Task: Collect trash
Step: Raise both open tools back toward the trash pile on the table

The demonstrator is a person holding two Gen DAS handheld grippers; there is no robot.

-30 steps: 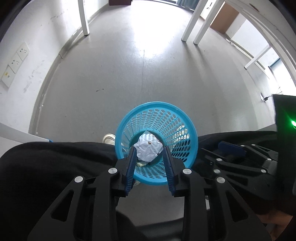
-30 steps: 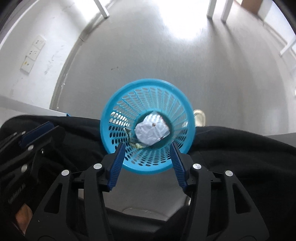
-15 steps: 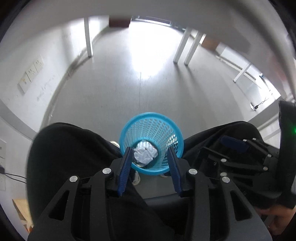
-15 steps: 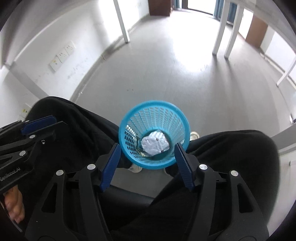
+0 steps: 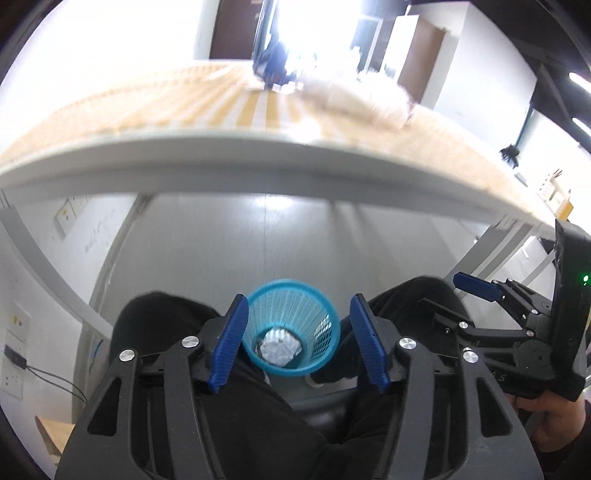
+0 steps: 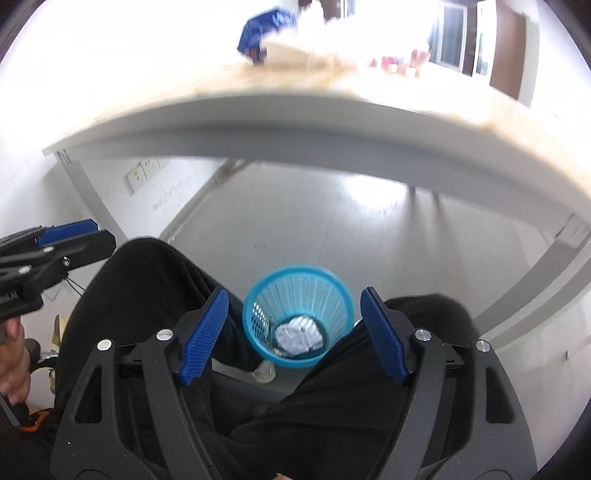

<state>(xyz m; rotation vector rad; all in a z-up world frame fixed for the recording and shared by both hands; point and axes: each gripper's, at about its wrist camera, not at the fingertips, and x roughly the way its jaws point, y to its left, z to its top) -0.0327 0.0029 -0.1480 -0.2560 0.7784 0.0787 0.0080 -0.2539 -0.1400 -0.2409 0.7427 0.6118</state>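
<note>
Both empty and spread wide: left gripper (image 5: 297, 345) and right gripper (image 6: 293, 334), each framing the blue basket (image 5: 321, 314) low in the frame, on the floor between the knees. Inside the basket, a crumpled paper ball (image 5: 279, 341). Next trash probably up on the desk (image 5: 258, 162), toward the top of the frame: a blurred pale heap (image 5: 354, 96) and something blue (image 6: 264, 31). Neither gripper clearly nearer.

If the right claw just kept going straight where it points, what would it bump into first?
Probably the blue basket on the floor, between the person's legs. It sits centred ahead of the open right claw, with a paper wad inside. Depth is hard to judge.
</note>
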